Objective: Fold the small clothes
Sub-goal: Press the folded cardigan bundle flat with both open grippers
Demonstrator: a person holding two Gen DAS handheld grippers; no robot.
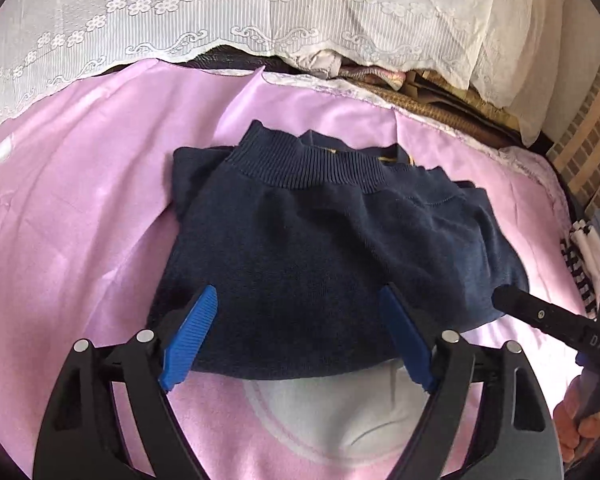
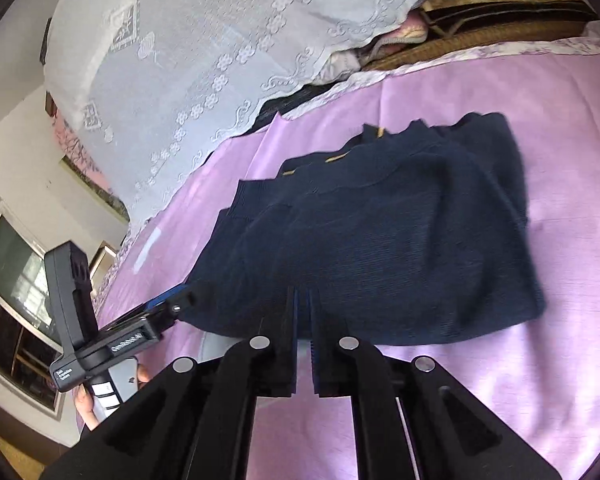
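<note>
A folded navy knitted sweater [image 1: 320,240] lies on the pink sheet [image 1: 80,200], its ribbed collar toward the far side. My left gripper [image 1: 298,292] stands open above the sweater's near edge, blue pads [image 1: 192,332] spread wide with only the fabric's top surface between them. My right gripper [image 1: 500,298] comes in from the right, its black tip at the sweater's right edge. In the right wrist view the right gripper [image 2: 302,296] is shut to a thin slit at the near edge of the sweater [image 2: 380,240], with no cloth visibly lifted. The left gripper [image 2: 172,300] shows at the sweater's left corner.
A white lace cover [image 1: 260,8] drapes the far side, with a woven mat [image 1: 440,116] and bundled cloths beneath it. A pale round print [image 1: 340,412] shows on the pink fabric by the left gripper. A striped black-and-white cloth [image 1: 580,264] lies at the right edge. A hand [image 1: 576,424] grips the right handle.
</note>
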